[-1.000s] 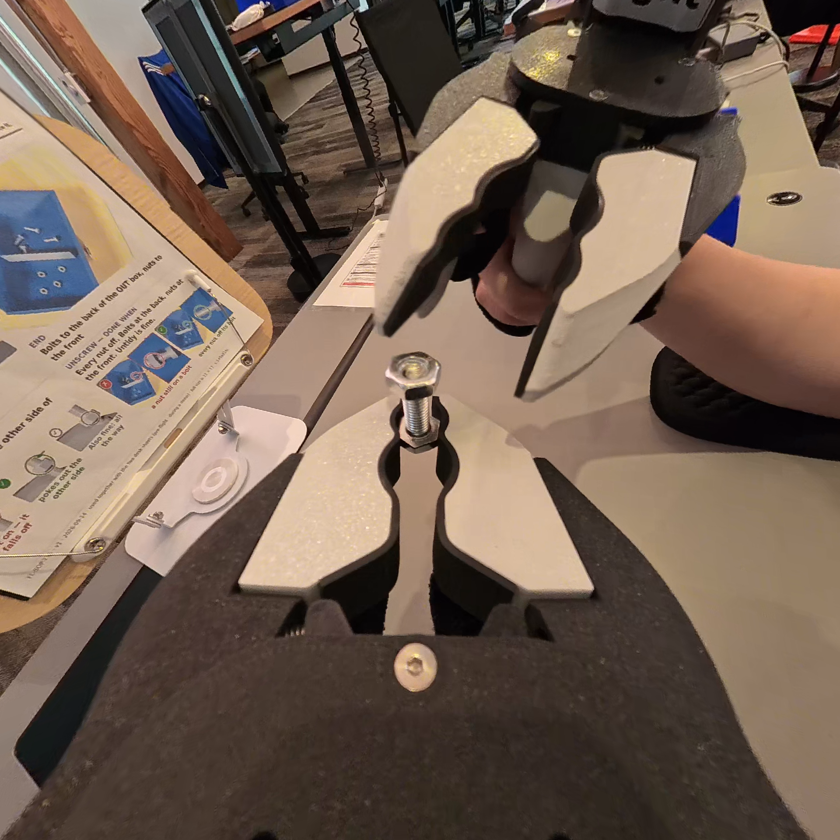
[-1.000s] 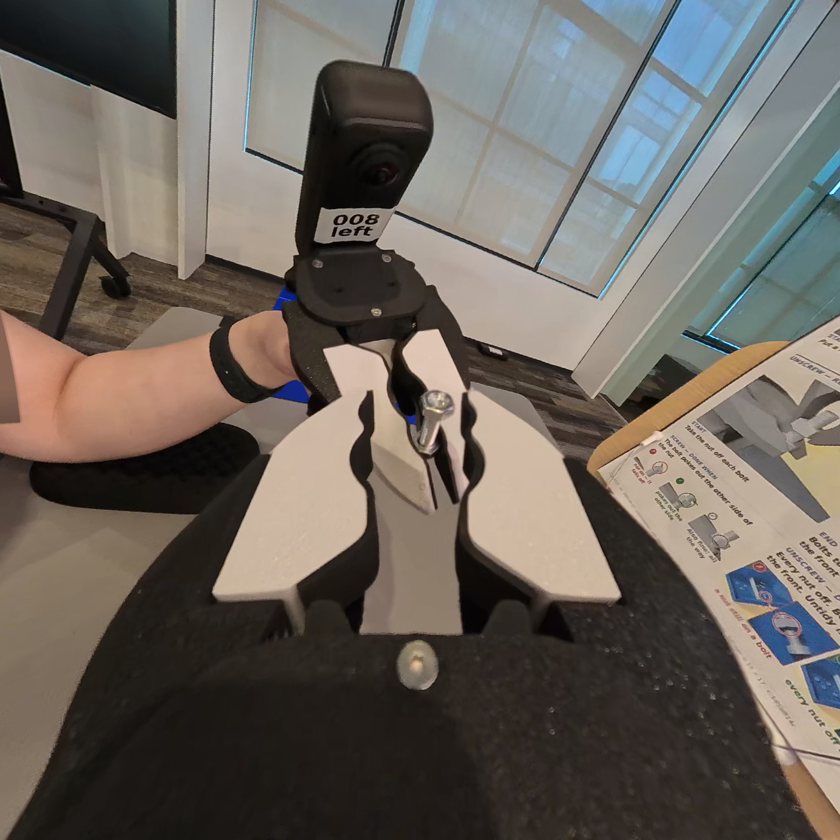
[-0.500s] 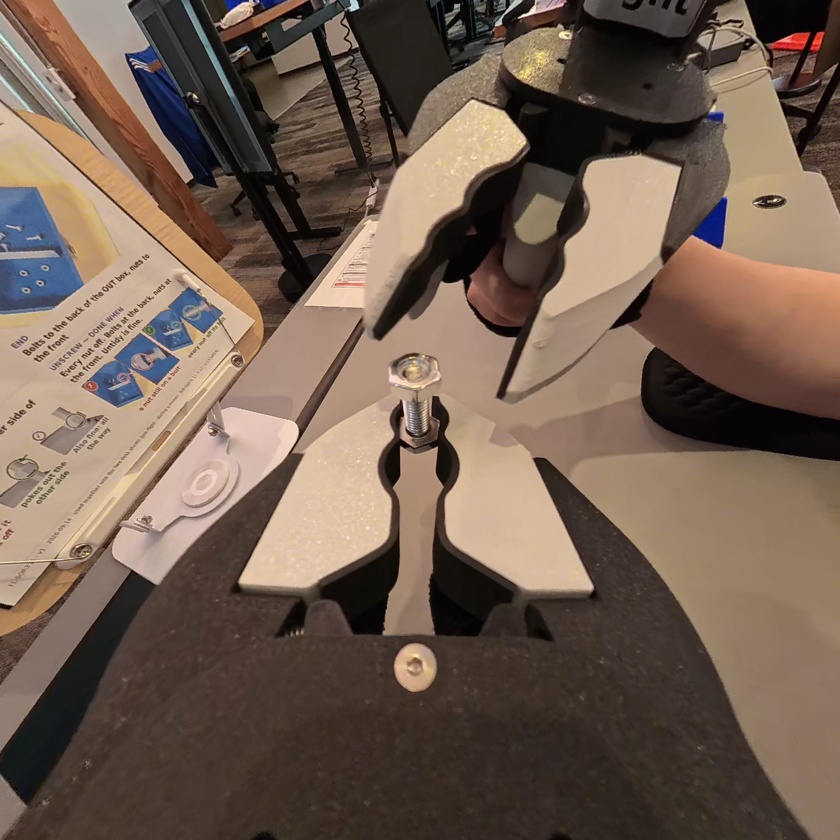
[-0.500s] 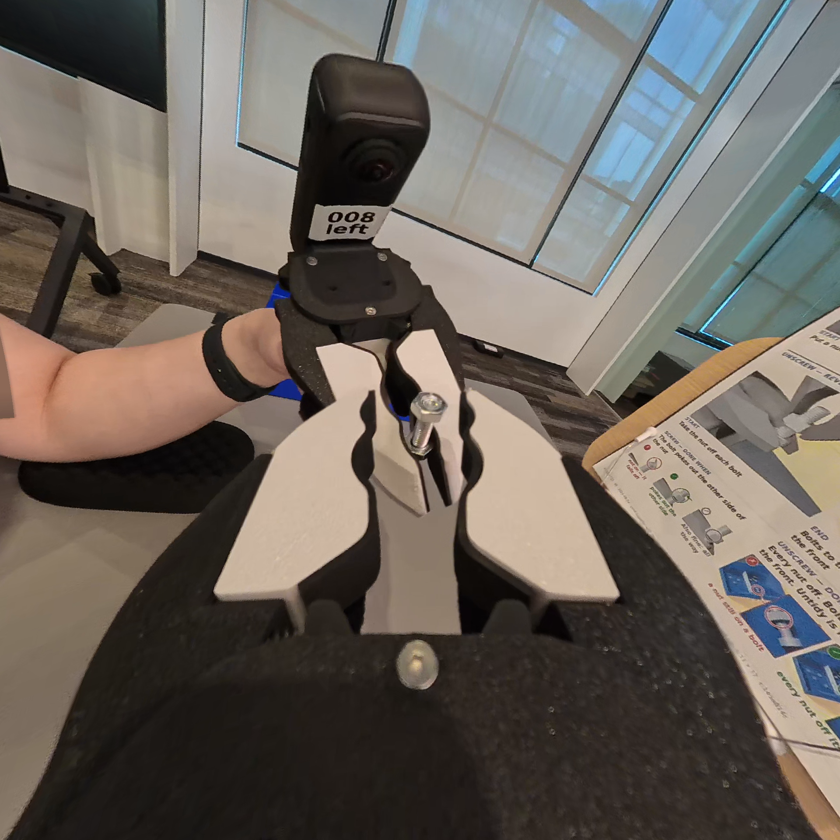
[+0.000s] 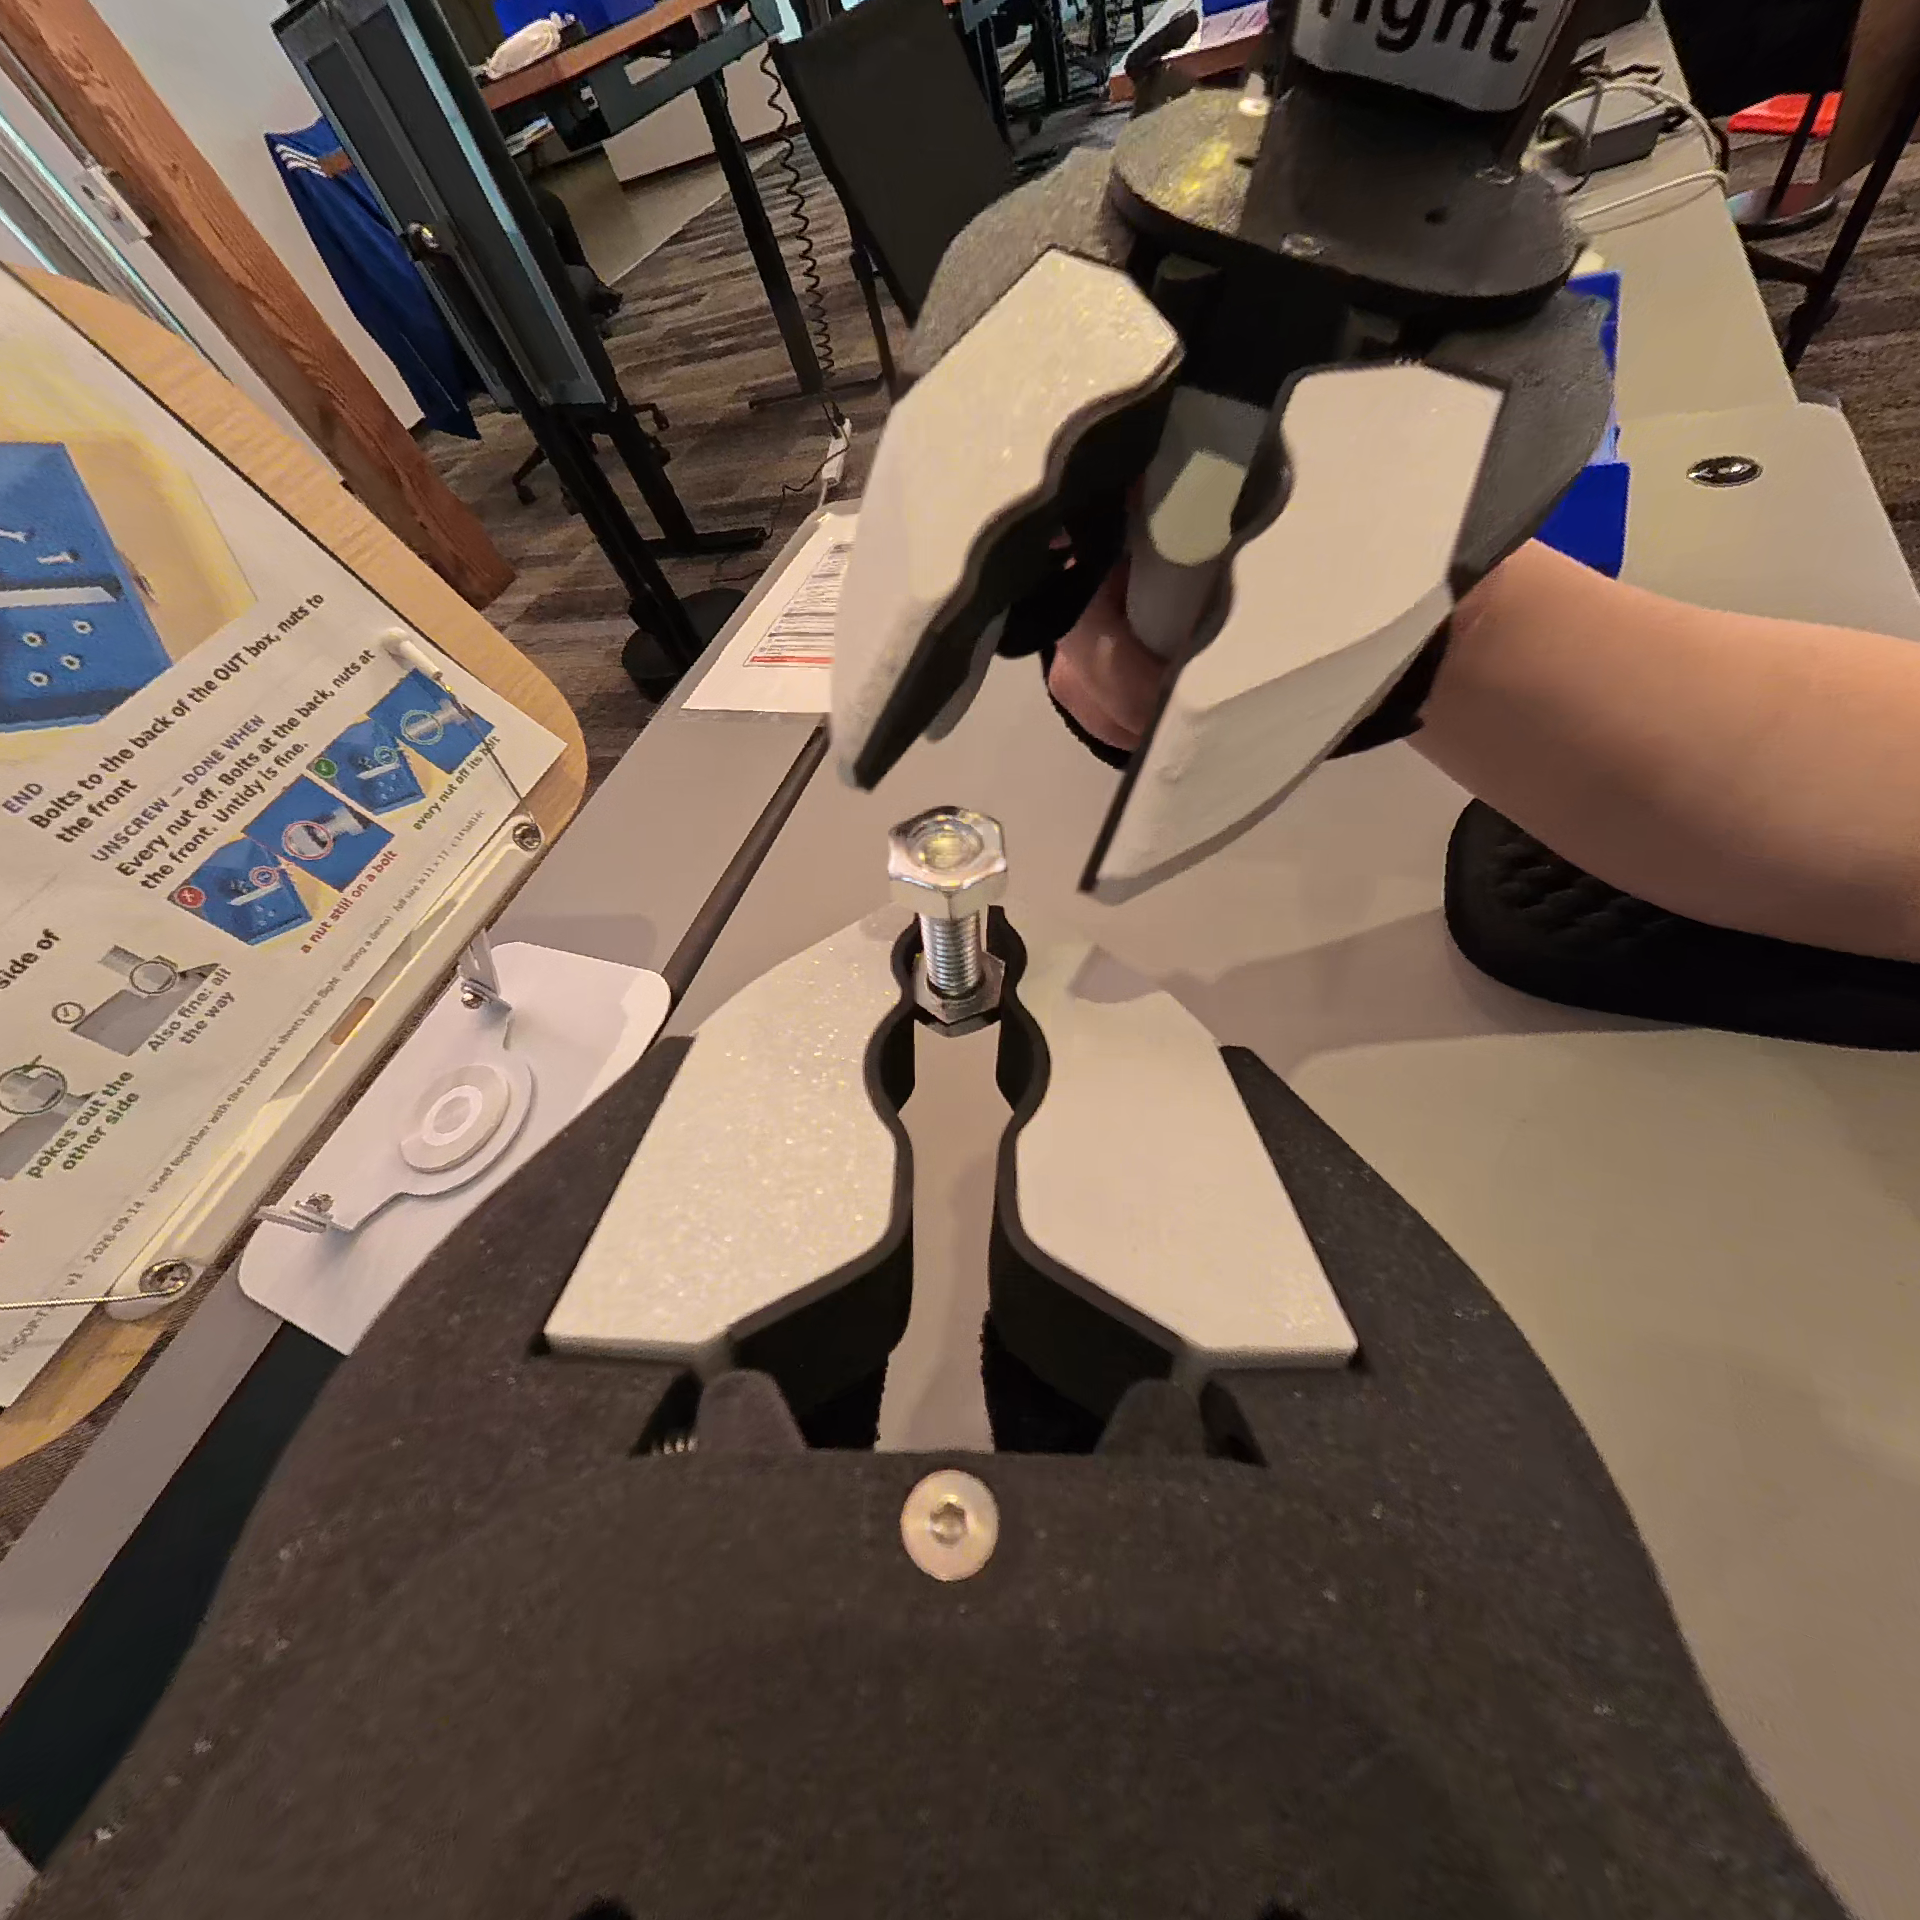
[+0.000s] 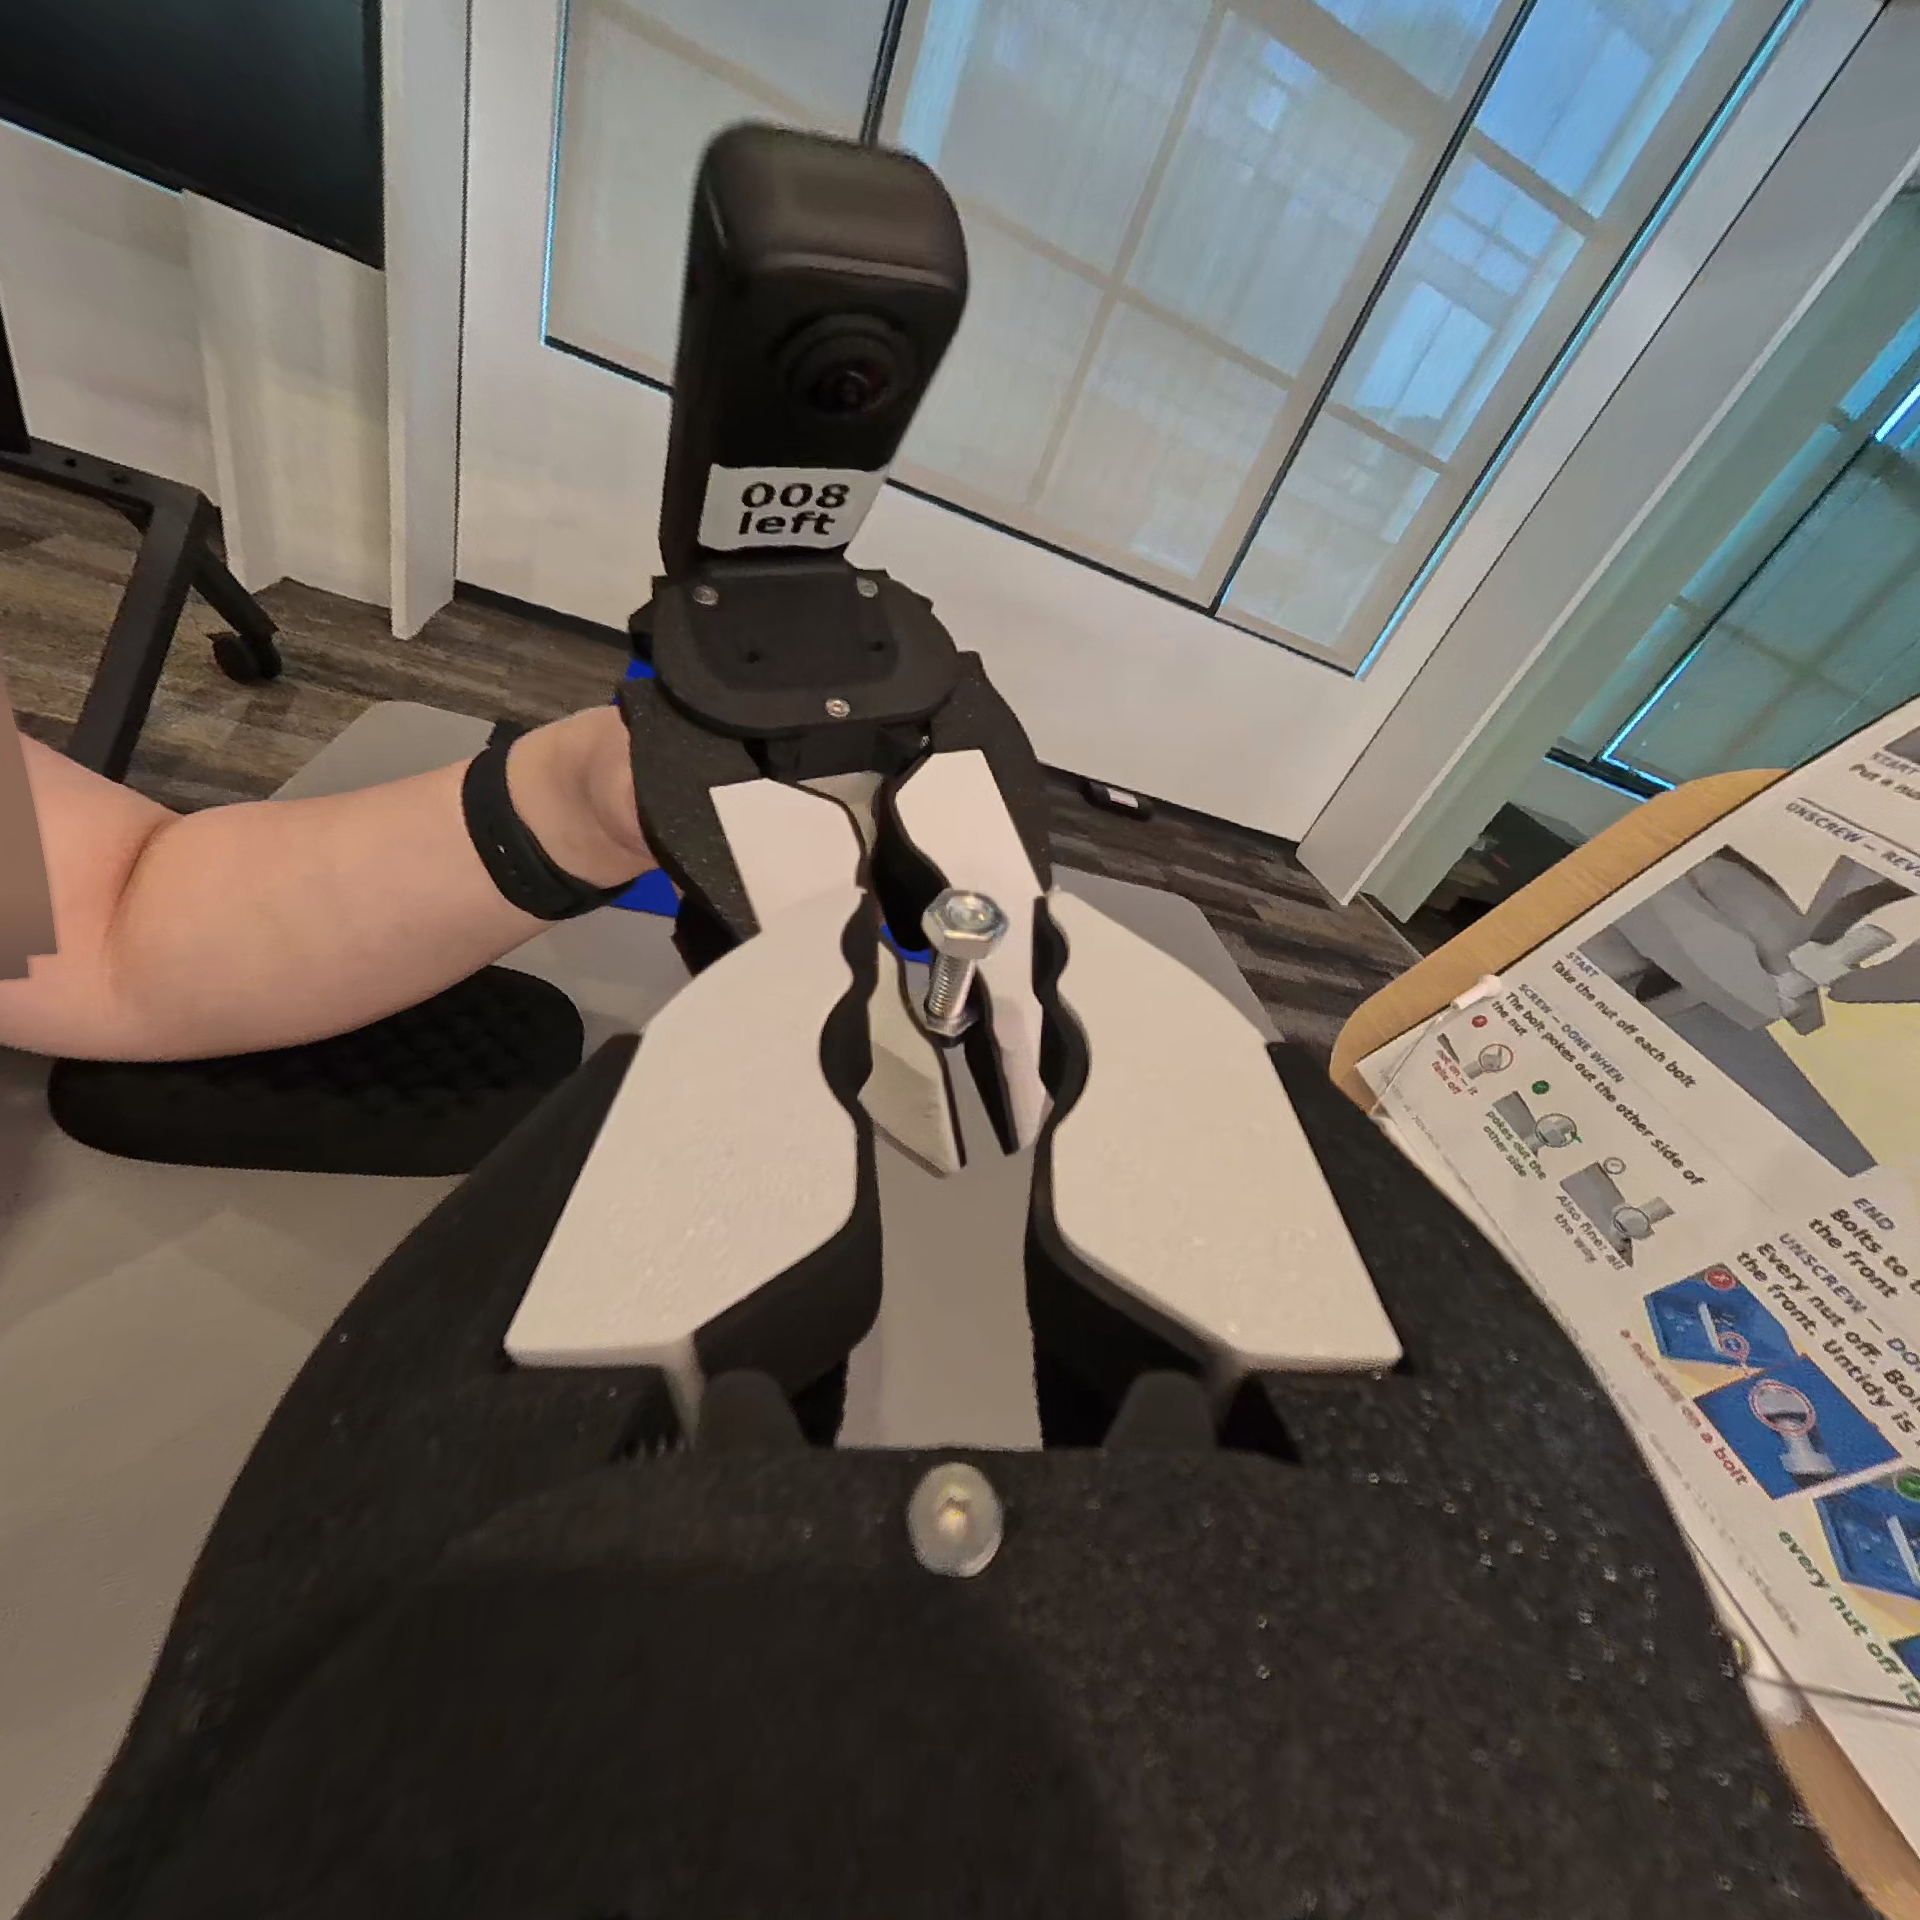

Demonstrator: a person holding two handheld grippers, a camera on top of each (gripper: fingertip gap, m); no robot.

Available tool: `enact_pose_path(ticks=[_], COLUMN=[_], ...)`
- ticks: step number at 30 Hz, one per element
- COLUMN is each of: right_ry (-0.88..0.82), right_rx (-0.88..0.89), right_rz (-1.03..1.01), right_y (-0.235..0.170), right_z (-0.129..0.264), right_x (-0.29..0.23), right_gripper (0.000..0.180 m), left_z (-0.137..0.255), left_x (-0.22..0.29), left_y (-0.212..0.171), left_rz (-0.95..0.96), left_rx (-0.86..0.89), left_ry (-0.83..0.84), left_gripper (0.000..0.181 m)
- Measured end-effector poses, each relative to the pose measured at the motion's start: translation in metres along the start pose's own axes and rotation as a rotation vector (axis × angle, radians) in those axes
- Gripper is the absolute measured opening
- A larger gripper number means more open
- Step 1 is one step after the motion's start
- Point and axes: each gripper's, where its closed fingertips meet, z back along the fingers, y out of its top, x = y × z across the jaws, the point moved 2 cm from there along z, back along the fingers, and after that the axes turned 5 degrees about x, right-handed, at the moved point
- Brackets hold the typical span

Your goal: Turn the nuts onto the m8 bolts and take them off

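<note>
- Grey desk (image 5: 1558,1299) fills the near ground, in an office with tall windows (image 6: 1247,312) and dark flooring behind.
- Left gripper (image 5: 956,997) sits nearest, its fingers pinched almost together around a nut (image 5: 958,1006) at their tips.
- Through that nut runs the bolt (image 5: 948,904), standing upright with its hex head on top, clear above the fingertips.
- Just beyond the bolt head hangs the right gripper (image 5: 977,831), tips pointing down toward it, fingers spread wide with nothing between them and not touching the bolt.
- Left of the bolt, a printed instruction sheet (image 5: 208,831) leans on a wooden board.
- Right of the bolt, a forearm rests on a black pad (image 5: 1662,956).
- Behind the right gripper, a blue box (image 5: 1590,499) shows partly.
</note>
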Motion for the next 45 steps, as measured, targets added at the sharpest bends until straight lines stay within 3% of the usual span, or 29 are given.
enact_pose_path(ticks=[6, 10, 18, 28, 33, 36, 41, 45], right_ry=[0.018, 0.011, 0.024, 0.045, 0.044, 0.036, -0.023, -0.023], right_rx=[-0.065, -0.047, 0.005, 0.156, 0.144, 0.140, -0.058, -0.299], right_rz=[-0.019, -0.025, -0.056, -0.231, -0.209, -0.172, -0.004, 0.185], right_y=[-0.013, -0.011, -0.006, 0.002, 0.001, 0.004, 0.004, -0.008], right_z=[-0.008, -0.006, -0.006, -0.006, -0.006, -0.005, 0.008, 0.025], right_x=[-0.003, -0.001, -0.001, 0.006, 0.005, 0.004, 0.004, -0.005], right_gripper=[0.026, 0.015, 0.014, 0.014, 0.014, 0.027, 0.031, 0.031], left_z=[-0.004, -0.003, 0.000, 0.006, 0.007, 0.007, 0.003, -0.005], left_x=[0.005, 0.004, 0.006, 0.002, 0.001, 0.001, -0.005, 0.006], left_y=[-0.001, 0.001, 0.006, 0.017, 0.015, 0.015, -0.002, -0.015], left_rz=[-0.017, -0.012, 0.007, 0.048, 0.038, 0.037, -0.042, -0.092], left_rx=[-0.013, -0.001, 0.042, 0.112, 0.093, 0.089, -0.029, -0.108], left_ry=[-0.013, -0.013, -0.033, -0.022, -0.017, -0.014, 0.049, -0.008], left_gripper=[0.010, 0.010, 0.011, 0.011, 0.010, 0.010, 0.010, 0.010])
